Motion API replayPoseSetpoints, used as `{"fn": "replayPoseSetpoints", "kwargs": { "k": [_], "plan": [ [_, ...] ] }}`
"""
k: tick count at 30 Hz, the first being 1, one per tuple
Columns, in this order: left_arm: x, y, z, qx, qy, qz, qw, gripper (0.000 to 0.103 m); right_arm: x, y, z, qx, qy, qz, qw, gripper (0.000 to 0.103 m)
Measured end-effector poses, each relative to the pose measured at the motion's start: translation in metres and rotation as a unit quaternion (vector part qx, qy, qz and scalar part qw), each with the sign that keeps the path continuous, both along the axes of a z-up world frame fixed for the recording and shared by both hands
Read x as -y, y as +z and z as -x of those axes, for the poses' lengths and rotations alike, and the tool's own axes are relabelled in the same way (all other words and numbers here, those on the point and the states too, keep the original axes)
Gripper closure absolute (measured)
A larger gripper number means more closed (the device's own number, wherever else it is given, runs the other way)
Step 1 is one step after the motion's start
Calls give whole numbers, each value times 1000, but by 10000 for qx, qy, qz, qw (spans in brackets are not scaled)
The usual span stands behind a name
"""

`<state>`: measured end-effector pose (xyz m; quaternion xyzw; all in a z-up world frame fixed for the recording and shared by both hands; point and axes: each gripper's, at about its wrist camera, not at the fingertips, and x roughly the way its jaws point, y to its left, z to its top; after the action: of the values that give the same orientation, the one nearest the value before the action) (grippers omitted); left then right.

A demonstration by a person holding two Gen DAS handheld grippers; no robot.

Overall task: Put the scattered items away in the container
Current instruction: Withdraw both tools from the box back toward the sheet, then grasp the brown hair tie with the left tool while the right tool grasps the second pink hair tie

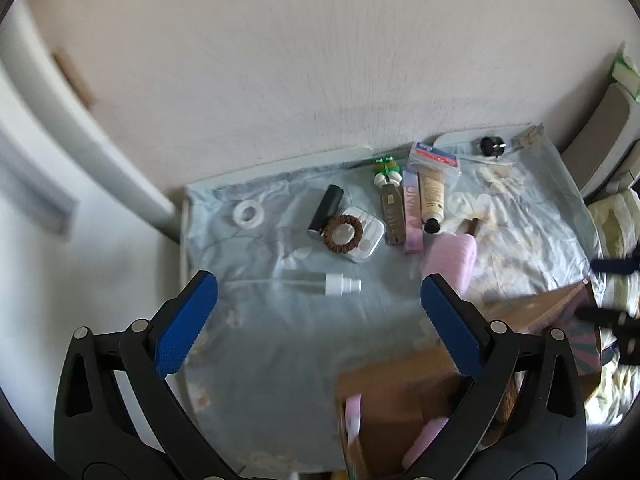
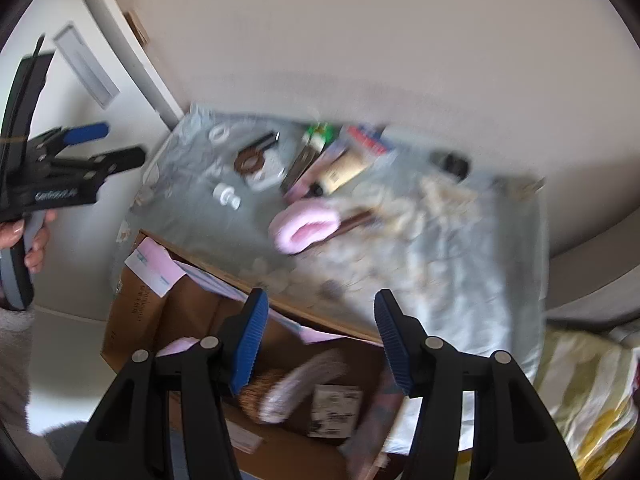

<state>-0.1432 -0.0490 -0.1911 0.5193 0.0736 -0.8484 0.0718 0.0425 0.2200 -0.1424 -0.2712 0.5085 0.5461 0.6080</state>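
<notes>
Both my tools empty: L tool (image 1: 320, 292) wide open above spray bottle (image 1: 324, 283), R tool (image 2: 318, 336) half-open over box (image 2: 192, 312), ready for next pick.

Hair tie (image 1: 343, 232) sits on case (image 1: 362, 238). Spray bottle (image 1: 324, 283) lies nearer the camera. Tubes (image 1: 432, 196) to the right. Cardboard box (image 1: 396, 400) at table's (image 1: 256, 360) near-right edge, items inside.
</notes>
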Motion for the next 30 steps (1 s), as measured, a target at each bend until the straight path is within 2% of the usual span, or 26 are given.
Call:
{"fn": "replayPoseSetpoints", "kwargs": {
  "k": [1,8,13,18,21,23,27,30],
  "plan": [
    [3,-11,10,92,-5,-66,9999,1,-8,-7,-1,-113,356,112,9992,52],
    [17,-82,59,546,38,-482,9973,2,-56,-62,-3,-775,27,979,9922,52],
    [20,-109,78,631,-41,-518,9967,2,-77,-94,-7,-1261,-227,1386,9820,52],
    [26,-125,85,667,-37,-723,9951,2,-91,-111,-10,-1288,-405,1593,9780,52],
    [28,-135,86,700,-55,-941,9931,8,-97,-117,-12,-1235,-446,1657,9774,52],
    [31,-142,86,750,-65,-1097,9911,19,-100,-120,-11,-1167,-412,1690,9778,52],
    [35,-153,81,745,4,-1361,9879,27,-108,-126,-7,-993,-288,1795,9783,52],
    [41,-154,75,642,75,-1656,9841,43,-112,-130,-5,-995,-244,1798,9784,52]
  ]
}}
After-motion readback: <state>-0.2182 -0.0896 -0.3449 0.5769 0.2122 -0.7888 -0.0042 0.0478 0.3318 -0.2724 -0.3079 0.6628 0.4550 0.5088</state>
